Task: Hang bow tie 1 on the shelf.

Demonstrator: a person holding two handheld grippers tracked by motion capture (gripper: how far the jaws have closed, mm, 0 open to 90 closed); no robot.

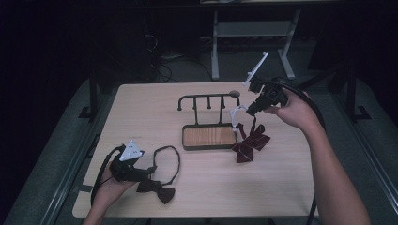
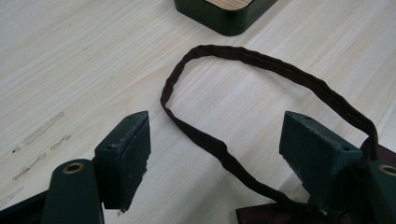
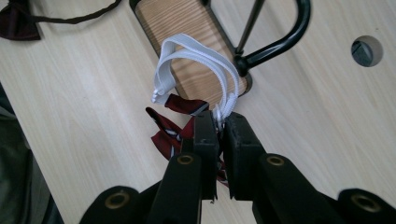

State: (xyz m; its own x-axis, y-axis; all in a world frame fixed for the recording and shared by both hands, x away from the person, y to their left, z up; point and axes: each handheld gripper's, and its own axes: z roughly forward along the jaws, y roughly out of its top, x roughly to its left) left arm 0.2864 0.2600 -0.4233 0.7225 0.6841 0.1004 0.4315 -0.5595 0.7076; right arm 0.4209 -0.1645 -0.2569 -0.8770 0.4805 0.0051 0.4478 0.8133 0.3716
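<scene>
Striped bow tie: dark red with pale stripes, lifted at its strap end and hanging beside the right end of the rack, its lower wing reaching down to the table.
White strap: an elastic loop rising from the tie's knot; in the right gripper view it arches up and away from the jaws toward the rack's end hook.
Right gripper: jaws clenched on the white strap at its buckle end, the tie dangling below the pads.
Rack: black rail with upright pegs above a wood-floored tray; its rounded end hook lies just beyond the loop, up and to the right in the right gripper view.
Deciding relation: the loop's opening faces the hook, and the hook lies farther along the jaws' line; judged, the strap must travel outward and over the hook's end.
Nearer hand: the right, already at the rack.
Brown bow tie: flat on the table near the left gripper, its strap an open oval.
Left gripper: jaws released, wide, straddling the brown strap without pressing it.
</scene>
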